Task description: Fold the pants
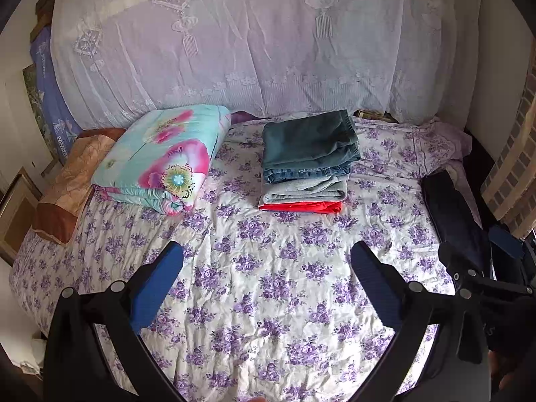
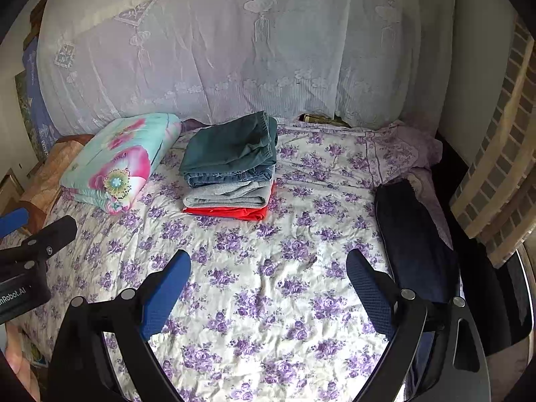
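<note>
- Both grippers we held wide apart and empty: the left gripper (image 1: 266, 261) and the right gripper (image 2: 268, 264) hung over the bed (image 1: 268, 301), touching no cloth.
- We saw dark navy pants (image 2: 412, 244) lying unfolded along the bed's right edge, just beside the right gripper's right finger (image 2: 368, 288).
- We saw a stack (image 1: 308, 164) of folded clothes farther back, mid-bed: teal on top, then denim, grey, and red at the bottom.
- We saw a folded floral quilt (image 1: 160, 157) left of the stack, near but apart from it.
- We saw a lace curtain (image 1: 251, 40) behind the bed.
</note>
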A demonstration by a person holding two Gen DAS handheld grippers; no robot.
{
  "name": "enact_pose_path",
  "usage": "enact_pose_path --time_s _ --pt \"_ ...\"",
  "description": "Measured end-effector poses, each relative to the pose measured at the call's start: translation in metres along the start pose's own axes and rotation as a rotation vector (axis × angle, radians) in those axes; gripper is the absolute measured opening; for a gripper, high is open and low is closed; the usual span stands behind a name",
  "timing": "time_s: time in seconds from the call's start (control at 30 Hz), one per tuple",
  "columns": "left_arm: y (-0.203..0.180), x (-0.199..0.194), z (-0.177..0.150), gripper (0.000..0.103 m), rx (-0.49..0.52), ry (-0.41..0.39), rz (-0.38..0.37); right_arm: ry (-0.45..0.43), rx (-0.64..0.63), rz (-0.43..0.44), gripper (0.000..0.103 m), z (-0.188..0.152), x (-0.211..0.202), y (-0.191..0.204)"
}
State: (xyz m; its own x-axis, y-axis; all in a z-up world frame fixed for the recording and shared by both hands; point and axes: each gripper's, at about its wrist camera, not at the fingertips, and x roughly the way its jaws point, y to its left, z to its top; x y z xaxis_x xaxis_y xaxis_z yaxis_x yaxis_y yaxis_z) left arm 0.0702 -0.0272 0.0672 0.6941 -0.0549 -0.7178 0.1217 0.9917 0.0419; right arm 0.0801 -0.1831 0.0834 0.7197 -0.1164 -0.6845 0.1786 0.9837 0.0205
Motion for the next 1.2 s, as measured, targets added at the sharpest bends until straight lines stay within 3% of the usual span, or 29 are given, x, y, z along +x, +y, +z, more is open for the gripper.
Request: enact_pose_path --time_s 1.2 --pt "-0.01 -0.008 -0.002 0.098 -0.004 0.002 -0.019 -0.004 0.023 0.013 0.094 -0.004 -0.01 0.004"
